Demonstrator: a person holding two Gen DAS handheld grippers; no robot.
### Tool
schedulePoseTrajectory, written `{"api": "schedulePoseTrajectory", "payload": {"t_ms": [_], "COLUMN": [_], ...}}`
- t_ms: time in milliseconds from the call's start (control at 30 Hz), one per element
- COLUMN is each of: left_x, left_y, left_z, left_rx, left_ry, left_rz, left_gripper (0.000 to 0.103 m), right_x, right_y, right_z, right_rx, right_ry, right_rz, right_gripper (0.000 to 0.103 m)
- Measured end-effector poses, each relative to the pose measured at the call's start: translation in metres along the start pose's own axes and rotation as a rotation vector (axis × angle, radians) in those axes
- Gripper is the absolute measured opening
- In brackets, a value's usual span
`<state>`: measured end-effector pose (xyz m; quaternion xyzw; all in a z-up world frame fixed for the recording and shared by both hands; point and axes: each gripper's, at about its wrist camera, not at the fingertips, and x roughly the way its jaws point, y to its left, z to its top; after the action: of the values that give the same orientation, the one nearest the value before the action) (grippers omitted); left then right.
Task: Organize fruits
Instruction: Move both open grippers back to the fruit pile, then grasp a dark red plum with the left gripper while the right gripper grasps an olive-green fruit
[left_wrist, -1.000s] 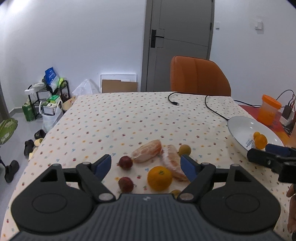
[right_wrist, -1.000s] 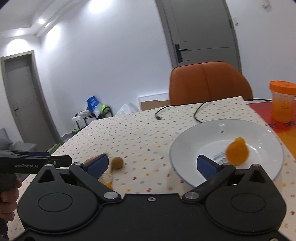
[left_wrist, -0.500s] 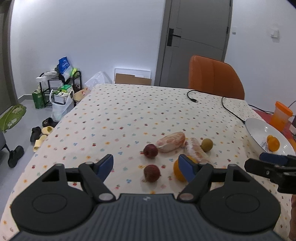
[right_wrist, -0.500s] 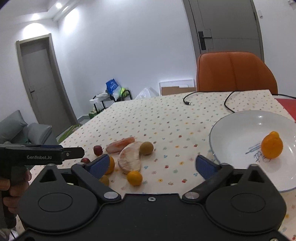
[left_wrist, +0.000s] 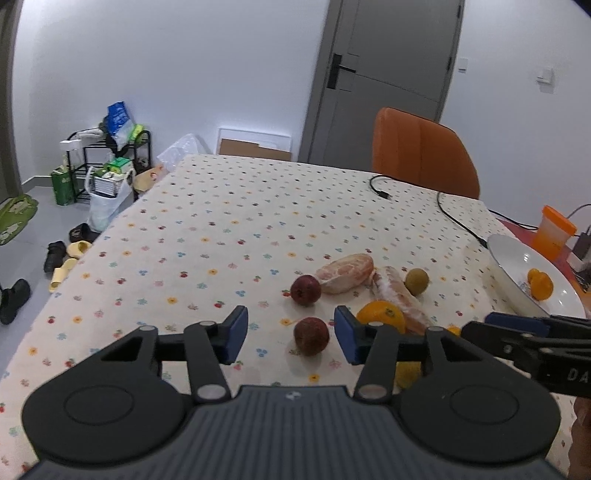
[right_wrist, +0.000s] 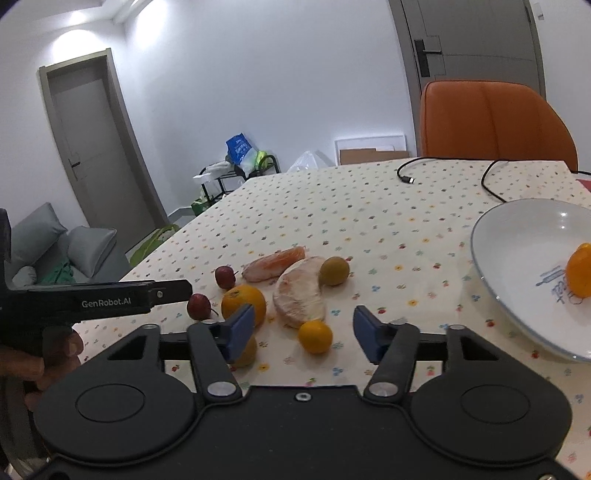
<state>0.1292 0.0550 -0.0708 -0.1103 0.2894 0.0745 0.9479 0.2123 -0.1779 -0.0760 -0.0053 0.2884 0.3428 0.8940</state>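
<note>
Both grippers hover spread apart, holding nothing: the left gripper (left_wrist: 290, 334) frames a red fruit (left_wrist: 311, 335), the right gripper (right_wrist: 303, 328) a small orange (right_wrist: 315, 336). Another orange fruit, perhaps a tangerine (right_wrist: 579, 275), sits in the white plate (right_wrist: 509, 236)

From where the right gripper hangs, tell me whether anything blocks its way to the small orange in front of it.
Nothing visible does. The right gripper is open, and the small orange lies on the tablecloth just ahead, between the fingers' line. The pomelo wedge lies just behind the fruit, not in front.
</note>
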Motion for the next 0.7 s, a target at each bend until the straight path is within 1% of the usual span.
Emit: {"api": "schedulePoseTrajectory", "payload": {"t_ms": [67, 200, 233, 267, 300, 333, 433, 533, 700], "left_x": [0.003, 0.01, 0.012, 0.014, 0.016, 0.016, 0.011, 0.005, -0.005], "left_y": [-0.001, -0.002, -0.001, -0.001, 0.0, 0.002, 0.005, 0.01, 0.018], "left_z": [-0.001, -0.004, -0.005, -0.006, -0.007, -0.007, -0.007, -0.006, -0.007], "left_rx": [0.007, 0.018, 0.018, 0.017, 0.015, 0.012, 0.008, -0.009, -0.021], "left_ry": [0.007, 0.023, 0.029, 0.035, 0.043, 0.046, 0.032, 0.022, 0.011], "left_rz": [-0.02, -0.051, -0.055, -0.059, -0.066, -0.071, -0.076, -0.081, -0.052], "left_gripper": [0.046, 0.043, 0.037, 0.029, 0.026, 0.021, 0.021, 0.021, 0.021], "right_x": [0.002, 0.003, 0.003, 0.003, 0.004, 0.003, 0.004, 0.006, 0.013], "right_y": [0.004, 0.013, 0.015, 0.017, 0.019, 0.021, 0.025, 0.03, 0.04], "right_z": [-0.001, -0.004, -0.005, -0.006, -0.007, -0.008, -0.012, -0.014, -0.016], "right_rx": [-0.002, -0.005, -0.007, -0.008, -0.009, -0.009, -0.006, -0.009, -0.025], "right_ry": [0.005, 0.013, 0.017, 0.02, 0.023, 0.027, 0.042, 0.053, 0.065], "right_rz": [-0.006, -0.018, -0.023, -0.027, -0.031, -0.036, -0.037, -0.028, -0.006], "right_gripper": [0.049, 0.047, 0.047, 0.046, 0.046, 0.044, 0.043, 0.038, 0.038]}}
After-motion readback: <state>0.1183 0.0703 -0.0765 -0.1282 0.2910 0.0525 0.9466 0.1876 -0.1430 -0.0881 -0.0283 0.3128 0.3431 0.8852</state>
